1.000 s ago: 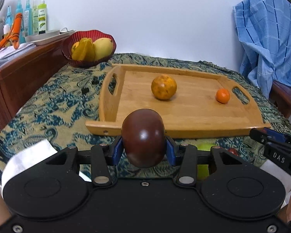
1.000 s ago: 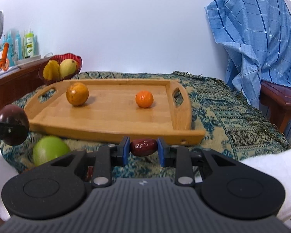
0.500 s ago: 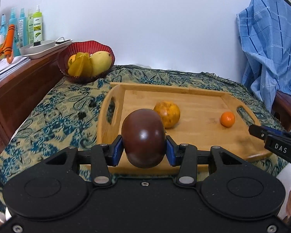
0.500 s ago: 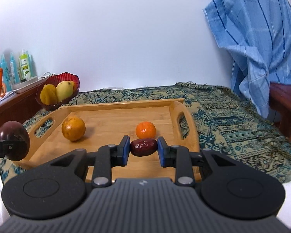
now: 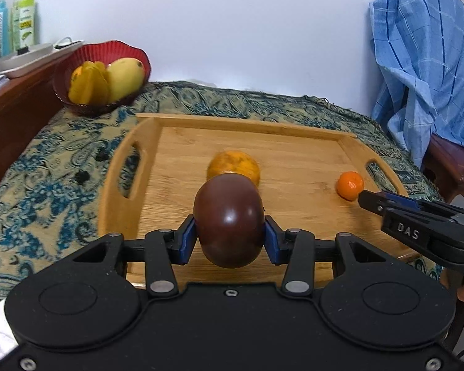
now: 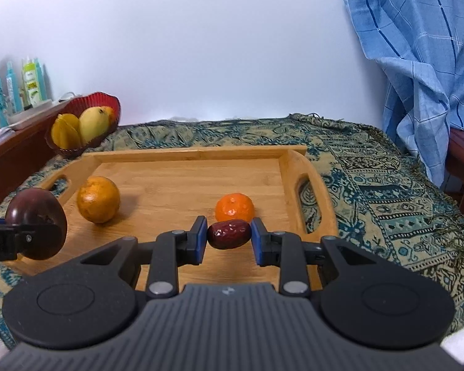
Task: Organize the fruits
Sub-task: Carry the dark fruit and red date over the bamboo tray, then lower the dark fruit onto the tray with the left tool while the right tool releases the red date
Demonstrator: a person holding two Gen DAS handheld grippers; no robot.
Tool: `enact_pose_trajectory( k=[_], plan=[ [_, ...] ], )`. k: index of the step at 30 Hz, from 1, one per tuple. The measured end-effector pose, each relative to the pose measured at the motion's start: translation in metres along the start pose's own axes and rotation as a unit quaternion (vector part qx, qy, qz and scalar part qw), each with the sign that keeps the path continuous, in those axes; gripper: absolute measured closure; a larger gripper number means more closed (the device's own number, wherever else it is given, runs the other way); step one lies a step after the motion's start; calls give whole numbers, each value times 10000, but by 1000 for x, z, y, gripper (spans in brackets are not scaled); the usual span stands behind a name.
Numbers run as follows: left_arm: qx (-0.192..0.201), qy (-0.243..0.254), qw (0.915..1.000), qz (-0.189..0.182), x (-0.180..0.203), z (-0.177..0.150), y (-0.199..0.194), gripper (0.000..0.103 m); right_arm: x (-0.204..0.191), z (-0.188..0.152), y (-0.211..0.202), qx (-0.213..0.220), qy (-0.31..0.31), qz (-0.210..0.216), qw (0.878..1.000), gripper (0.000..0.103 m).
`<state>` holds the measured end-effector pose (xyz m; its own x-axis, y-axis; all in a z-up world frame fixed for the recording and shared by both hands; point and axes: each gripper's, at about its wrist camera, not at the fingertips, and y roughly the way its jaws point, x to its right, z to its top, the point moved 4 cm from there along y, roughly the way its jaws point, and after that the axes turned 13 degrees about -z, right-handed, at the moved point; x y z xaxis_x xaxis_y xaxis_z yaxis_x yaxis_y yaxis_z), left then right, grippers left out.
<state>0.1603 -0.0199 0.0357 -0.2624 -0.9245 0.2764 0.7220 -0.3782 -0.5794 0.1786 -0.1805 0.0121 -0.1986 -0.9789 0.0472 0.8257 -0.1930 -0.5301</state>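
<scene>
Blue pads [image 5: 187,241] of the left gripper [image 5: 229,241] clamp a round dark-brown fruit [image 5: 229,219], held above the near part of a wooden tray [image 5: 294,130]. Right gripper [image 6: 229,239] pinches a small wrinkled red date [image 6: 229,234] between its pads, over the tray's near right part. On the tray: a large orange [image 6: 98,199] toward the left, a small mandarin [image 6: 234,207] to the right, just beyond the date. Tray rests on a patterned blue-and-tan cloth [image 6: 386,204]. Far left: red bowl [image 5: 117,52] with a mango [image 5: 125,77] and starfruit [image 5: 88,83]. Far right: blue checked fabric [image 6: 423,61], draped.
</scene>
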Motion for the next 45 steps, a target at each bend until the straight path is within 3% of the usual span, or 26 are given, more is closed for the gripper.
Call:
enact_pose_trajectory(
  k=[13,37,43,45],
  plan=[
    [-101,-110,9998,-116,1,3,26,60,3,2,17,-162,25,24,9999,68],
    [-124,-161,9996,-181,2,0,31,60,1,-5,24,-386,45,98,9992,68],
    [-57,-737,9936,-858,-8,-3,28,60,1,-6,24,-385,65,101,9992,68],
    [-69,-718,9935,-876,-9,-5,29,60,1,-6,24,-382,64,99,9992,68]
  ],
)
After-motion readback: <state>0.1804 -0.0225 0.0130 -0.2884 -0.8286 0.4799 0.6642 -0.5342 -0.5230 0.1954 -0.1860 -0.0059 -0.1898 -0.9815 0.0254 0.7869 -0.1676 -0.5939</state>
